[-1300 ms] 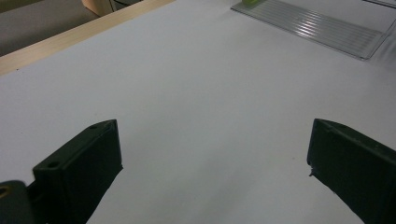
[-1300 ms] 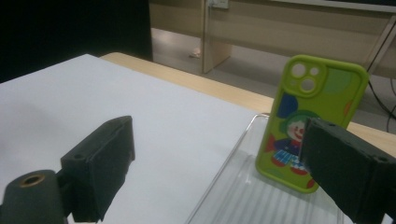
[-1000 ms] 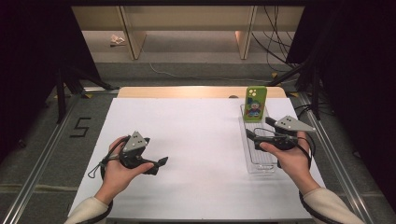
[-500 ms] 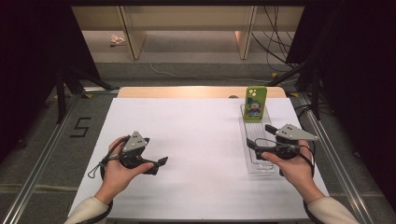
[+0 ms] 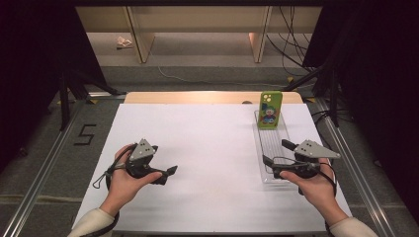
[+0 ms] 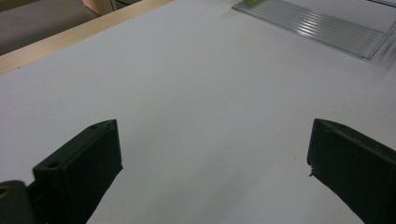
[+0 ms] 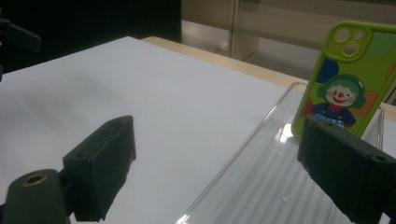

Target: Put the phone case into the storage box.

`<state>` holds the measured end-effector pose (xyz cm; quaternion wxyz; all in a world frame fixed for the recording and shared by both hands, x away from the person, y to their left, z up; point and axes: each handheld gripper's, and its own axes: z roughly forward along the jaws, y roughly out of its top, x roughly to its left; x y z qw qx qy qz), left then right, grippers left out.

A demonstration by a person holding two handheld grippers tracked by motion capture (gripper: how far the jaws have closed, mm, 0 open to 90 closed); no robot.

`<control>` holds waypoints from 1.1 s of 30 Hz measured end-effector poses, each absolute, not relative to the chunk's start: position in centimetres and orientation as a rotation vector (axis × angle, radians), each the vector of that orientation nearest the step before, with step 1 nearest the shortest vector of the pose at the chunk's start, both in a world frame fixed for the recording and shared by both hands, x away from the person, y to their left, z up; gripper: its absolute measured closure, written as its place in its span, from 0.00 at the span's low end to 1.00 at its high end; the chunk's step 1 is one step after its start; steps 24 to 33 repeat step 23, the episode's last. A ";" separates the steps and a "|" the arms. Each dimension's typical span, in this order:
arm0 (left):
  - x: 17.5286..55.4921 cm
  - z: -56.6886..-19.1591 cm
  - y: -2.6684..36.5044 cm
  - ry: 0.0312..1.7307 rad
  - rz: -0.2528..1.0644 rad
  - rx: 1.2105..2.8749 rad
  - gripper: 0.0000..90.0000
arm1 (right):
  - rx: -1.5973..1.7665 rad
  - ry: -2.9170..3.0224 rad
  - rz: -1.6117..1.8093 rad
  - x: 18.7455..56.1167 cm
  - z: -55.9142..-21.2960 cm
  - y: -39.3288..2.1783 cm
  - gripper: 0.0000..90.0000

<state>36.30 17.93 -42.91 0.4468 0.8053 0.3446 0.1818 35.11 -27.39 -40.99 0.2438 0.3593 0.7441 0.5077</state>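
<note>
Our right gripper [image 5: 276, 167] is wide open over the clear tray [image 5: 272, 148]. The green phone case [image 5: 270, 110] stands straight ahead. Our left gripper [image 5: 165, 174], wide too, is far off.

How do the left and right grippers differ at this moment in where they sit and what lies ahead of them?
The left gripper rests over the bare white table, apart from everything; the right gripper is at the near end of the clear tray. The right gripper's own view looks toward the green phone case standing upright at the tray's far end; the left gripper's view has the tray far off. Both are open and hold nothing.
</note>
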 end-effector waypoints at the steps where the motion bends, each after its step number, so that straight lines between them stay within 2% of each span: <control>1: 36.3 -42.9 17.9 0.853 0.451 1.994 0.03 | 0.984 2.031 1.390 35.0 -41.0 -27.4 0.14; 33: 36.4 -42.9 17.9 0.852 0.450 1.999 0.03 | 0.989 2.026 1.440 34.3 -41.0 -27.6 0.15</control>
